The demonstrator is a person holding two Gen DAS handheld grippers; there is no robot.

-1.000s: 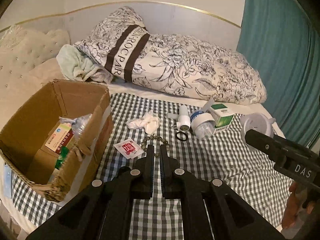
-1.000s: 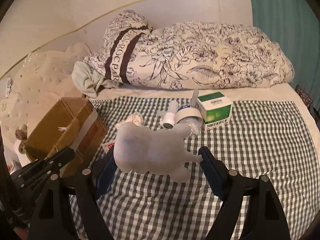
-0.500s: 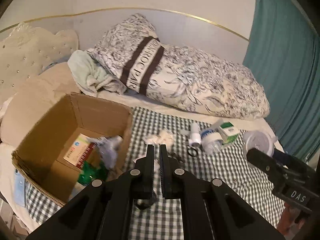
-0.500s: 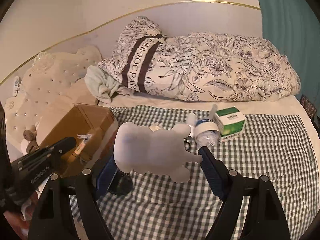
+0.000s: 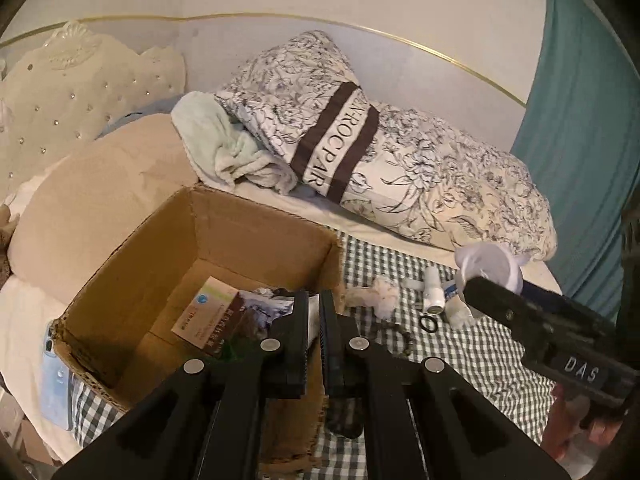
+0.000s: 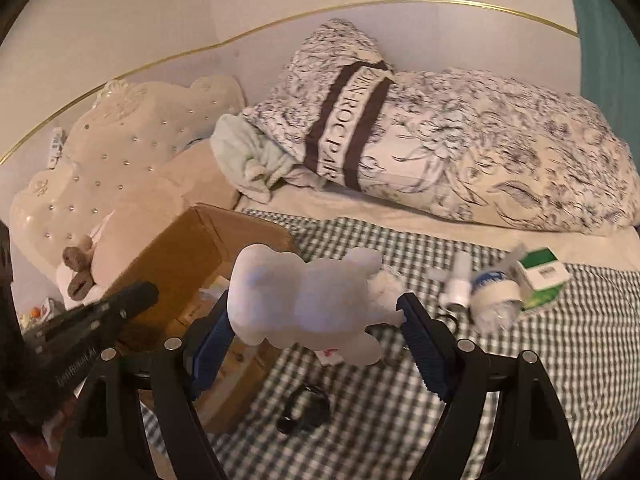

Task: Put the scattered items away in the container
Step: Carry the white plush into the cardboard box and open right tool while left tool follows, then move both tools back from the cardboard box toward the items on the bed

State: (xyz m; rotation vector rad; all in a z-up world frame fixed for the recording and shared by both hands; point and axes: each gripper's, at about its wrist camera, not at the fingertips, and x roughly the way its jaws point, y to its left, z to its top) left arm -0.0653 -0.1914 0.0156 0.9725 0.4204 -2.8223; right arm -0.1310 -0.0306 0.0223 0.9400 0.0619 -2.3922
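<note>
An open cardboard box (image 5: 224,240) stands on the checked bedspread at the left, with booklets and packets (image 5: 216,316) inside; it also shows in the right wrist view (image 6: 188,256). My left gripper (image 5: 314,312) is shut and empty above the box's right wall. My right gripper (image 6: 316,320) is shut on a pale lavender bear-shaped object (image 6: 304,300), held above the bedspread right of the box. Loose on the bedspread lie a white tissue wad (image 5: 380,296), a small white tube (image 5: 434,292), a black ring (image 5: 430,324), a bead bracelet (image 5: 400,336), a crushed bottle (image 6: 492,292) and a green-white carton (image 6: 540,280).
A floral duvet roll (image 5: 400,160) and a mint towel (image 5: 224,148) lie behind the items. A tufted headboard (image 5: 72,92) and a beige pillow (image 5: 92,200) are at the left. A teal curtain (image 5: 592,120) hangs at the right. A dark tangled item (image 6: 304,412) lies near the front.
Both grippers have moved left towards the box; the left one now hovers over the box's right wall. The right one still carries the lavender object, closer to the box.
</note>
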